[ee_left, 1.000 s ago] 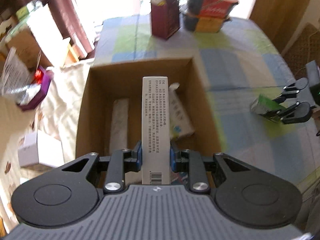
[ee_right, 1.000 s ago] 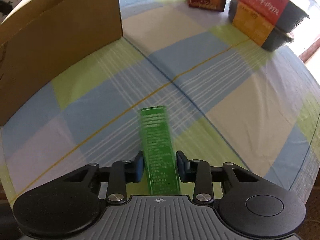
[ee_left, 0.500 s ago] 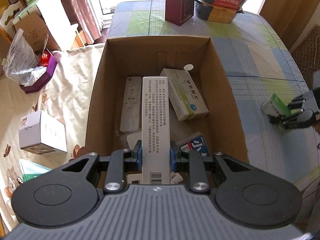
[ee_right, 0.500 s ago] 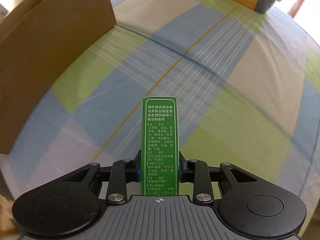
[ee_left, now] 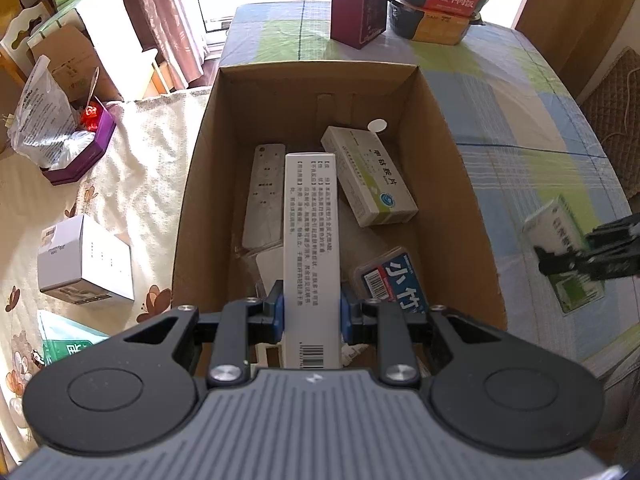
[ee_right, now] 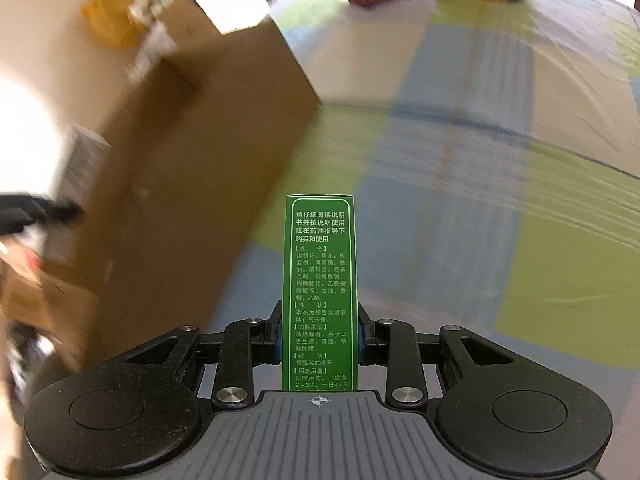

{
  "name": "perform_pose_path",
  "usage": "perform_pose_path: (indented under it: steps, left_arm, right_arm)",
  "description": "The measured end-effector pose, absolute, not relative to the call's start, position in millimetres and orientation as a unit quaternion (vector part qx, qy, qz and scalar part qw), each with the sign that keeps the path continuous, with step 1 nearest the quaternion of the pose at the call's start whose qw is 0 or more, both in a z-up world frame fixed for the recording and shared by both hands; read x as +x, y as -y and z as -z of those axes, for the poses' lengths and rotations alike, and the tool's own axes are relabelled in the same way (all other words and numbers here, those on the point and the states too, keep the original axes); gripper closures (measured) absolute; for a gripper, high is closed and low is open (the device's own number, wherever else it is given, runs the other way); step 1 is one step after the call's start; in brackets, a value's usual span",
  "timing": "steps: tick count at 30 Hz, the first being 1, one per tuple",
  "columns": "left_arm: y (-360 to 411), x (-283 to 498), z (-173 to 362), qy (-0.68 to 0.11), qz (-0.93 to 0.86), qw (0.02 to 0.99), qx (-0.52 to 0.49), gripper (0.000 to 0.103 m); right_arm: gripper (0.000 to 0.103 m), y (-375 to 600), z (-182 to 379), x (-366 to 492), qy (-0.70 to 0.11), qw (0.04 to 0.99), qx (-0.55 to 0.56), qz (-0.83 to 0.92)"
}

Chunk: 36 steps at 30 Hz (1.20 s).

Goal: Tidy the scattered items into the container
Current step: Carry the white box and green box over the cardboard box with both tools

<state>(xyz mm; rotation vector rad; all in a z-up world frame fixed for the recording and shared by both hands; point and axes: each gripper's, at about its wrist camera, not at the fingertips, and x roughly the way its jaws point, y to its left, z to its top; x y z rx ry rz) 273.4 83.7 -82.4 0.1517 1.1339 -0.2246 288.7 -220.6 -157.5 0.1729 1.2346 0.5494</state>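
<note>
My left gripper (ee_left: pixel 312 314) is shut on a long white medicine box (ee_left: pixel 311 240), held above the open cardboard box (ee_left: pixel 320 76). Inside lie a white remote (ee_left: pixel 262 196), a white-and-green medicine box (ee_left: pixel 368 176) and a blue-labelled pack (ee_left: pixel 394 280). My right gripper (ee_right: pixel 319 336) is shut on a green medicine box (ee_right: pixel 319 280), lifted over the checked tablecloth (ee_right: pixel 480 160), to the right of the cardboard box (ee_right: pixel 192 200). In the left wrist view the right gripper (ee_left: pixel 580 254) with the green box (ee_left: pixel 560 236) hangs at the far right, blurred.
A dark red carton (ee_left: pixel 358 4) and two stacked food bowls (ee_left: pixel 436 0) stand at the table's far end. Left of the table, on a cream floral cover, are a white box (ee_left: pixel 86 262), a purple tray with bags (ee_left: pixel 68 136) and a green packet (ee_left: pixel 66 346).
My left gripper with the white box has risen and pulled back over the cardboard box. My right gripper has lifted the green box off the cloth and swung left towards the cardboard box.
</note>
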Motion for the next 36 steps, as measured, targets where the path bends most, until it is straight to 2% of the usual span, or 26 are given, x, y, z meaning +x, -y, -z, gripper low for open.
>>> perform_pose_path:
  steps: [8, 13, 21, 36]
  left_arm:
    - [-87.7, 287.2, 86.4, -0.531, 0.109, 0.839, 0.057, 0.081]
    - [-85.3, 302.1, 88.7, -0.527, 0.115, 0.840, 0.053, 0.081]
    - [-80.5, 334.6, 105.1, -0.535, 0.124, 0.835, 0.036, 0.081]
    - [-77.5, 386.4, 148.1, -0.545, 0.117, 0.830, -0.001, 0.081]
  right_arm:
    - [0.070, 170.6, 95.9, 305.9, -0.504, 0.800, 0.148, -0.292]
    - [0.070, 140.7, 78.9, 320.4, -0.487, 0.799, 0.174, -0.305]
    - [0.070, 115.4, 86.0, 341.5, -0.492, 0.801, 0.184, -0.289]
    - [0.070, 88.4, 121.2, 380.0, -0.515, 0.811, 0.125, -0.246]
